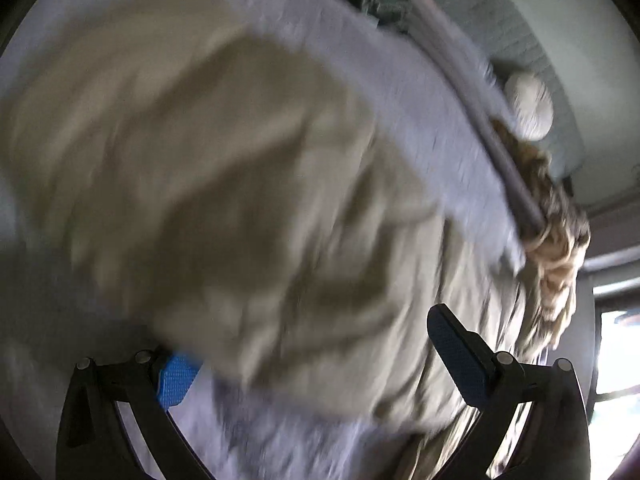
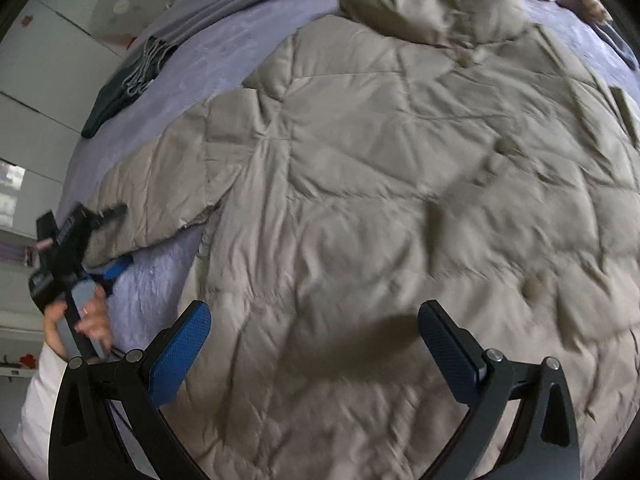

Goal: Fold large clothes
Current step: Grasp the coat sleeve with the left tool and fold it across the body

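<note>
A beige quilted coat [image 2: 380,184] is spread flat across a bed covered by a lavender sheet [image 2: 168,92], its sleeve [image 2: 160,200] stretched toward the left. The sleeve's cuff is seen between the fingers of the left gripper [image 2: 110,236], though a firm clamp cannot be told; its own view is blurred. The right gripper [image 2: 314,344] is held wide open above the coat's lower part, nothing between its fingers [image 2: 182,352]. A dark garment [image 2: 124,88] is seen beyond.
</note>
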The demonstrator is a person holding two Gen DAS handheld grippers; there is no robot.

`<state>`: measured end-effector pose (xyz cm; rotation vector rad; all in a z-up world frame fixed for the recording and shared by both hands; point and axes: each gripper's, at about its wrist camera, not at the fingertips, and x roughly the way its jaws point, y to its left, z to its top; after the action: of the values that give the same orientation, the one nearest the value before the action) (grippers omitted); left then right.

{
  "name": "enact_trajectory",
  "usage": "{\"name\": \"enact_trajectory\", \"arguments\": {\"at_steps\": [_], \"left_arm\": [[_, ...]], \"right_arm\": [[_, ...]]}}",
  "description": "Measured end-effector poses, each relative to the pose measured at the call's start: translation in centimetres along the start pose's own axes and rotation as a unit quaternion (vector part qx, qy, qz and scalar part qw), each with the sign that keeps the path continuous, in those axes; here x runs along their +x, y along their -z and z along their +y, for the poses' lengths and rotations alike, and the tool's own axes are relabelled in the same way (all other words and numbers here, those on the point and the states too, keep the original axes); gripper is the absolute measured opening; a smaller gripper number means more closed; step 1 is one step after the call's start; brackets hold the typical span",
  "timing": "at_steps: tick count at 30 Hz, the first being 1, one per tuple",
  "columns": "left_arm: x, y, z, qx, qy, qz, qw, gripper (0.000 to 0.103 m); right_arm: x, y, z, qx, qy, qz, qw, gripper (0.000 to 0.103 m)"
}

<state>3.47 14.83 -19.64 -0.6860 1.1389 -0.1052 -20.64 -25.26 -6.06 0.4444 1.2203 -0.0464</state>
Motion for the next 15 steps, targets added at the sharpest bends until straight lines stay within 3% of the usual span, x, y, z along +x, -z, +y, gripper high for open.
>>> {"name": "enact_trajectory", "arguments": {"at_steps": [1, 2, 3, 4, 5, 7, 9, 10, 11, 13, 15], "left_arm": [[0.0, 0.3, -0.7, 0.005, -0.006, -0.014, 0.9999, 0.096], [-0.1, 0.6, -1.5, 0.011, -0.024, -0.033, 0.9991, 0.070], [0.0, 1.2, -2.2, 0.018, -0.040, -0.042, 0.9982, 0.055], [0.2, 1.8, -2.6, 0.022, -0.044, -0.043, 0.9979, 0.031], [0.2, 2.7, -3.1, 0.020, -0.036, -0.044, 0.9982, 0.016], [-0.3, 4.6, -4.1, 0.024, -0.027, -0.051, 0.9980, 0.014], [-2.0, 7.7, -6.3, 0.065, -0.042, -0.074, 0.9942, 0.014], [-2.9, 9.6, -7.6, 0.089, -0.047, -0.084, 0.9914, 0.014], [-3.9, 10.0, -8.7, 0.105, -0.046, -0.088, 0.9894, 0.014], [-5.7, 12.4, -11.2, 0.142, -0.041, -0.101, 0.9839, 0.014], [-7.6, 14.6, -13.9, 0.172, -0.031, -0.112, 0.9783, 0.014]], "right_arm": [[0.4, -0.4, 0.3, -0.003, -0.002, -0.001, 1.000, 0.103], [0.6, -0.9, 0.7, -0.005, -0.004, -0.003, 1.000, 0.103], [1.1, -1.4, 1.0, -0.007, -0.004, -0.006, 1.000, 0.103], [1.4, -2.0, 1.3, -0.008, -0.008, -0.012, 1.000, 0.103], [1.6, -2.6, 1.6, -0.008, -0.012, -0.017, 1.000, 0.103], [2.2, -3.9, 2.3, -0.005, -0.022, -0.030, 0.999, 0.103], [2.8, -5.1, 3.0, 0.004, -0.041, -0.038, 0.998, 0.103], [3.1, -5.5, 3.3, 0.011, -0.051, -0.043, 0.998, 0.095], [3.4, -5.9, 3.5, 0.019, -0.062, -0.047, 0.997, 0.061], [5.0, -6.8, 3.9, 0.033, -0.076, -0.029, 0.996, 0.011], [6.1, -7.3, 4.1, 0.049, -0.089, -0.025, 0.995, 0.010]]}}
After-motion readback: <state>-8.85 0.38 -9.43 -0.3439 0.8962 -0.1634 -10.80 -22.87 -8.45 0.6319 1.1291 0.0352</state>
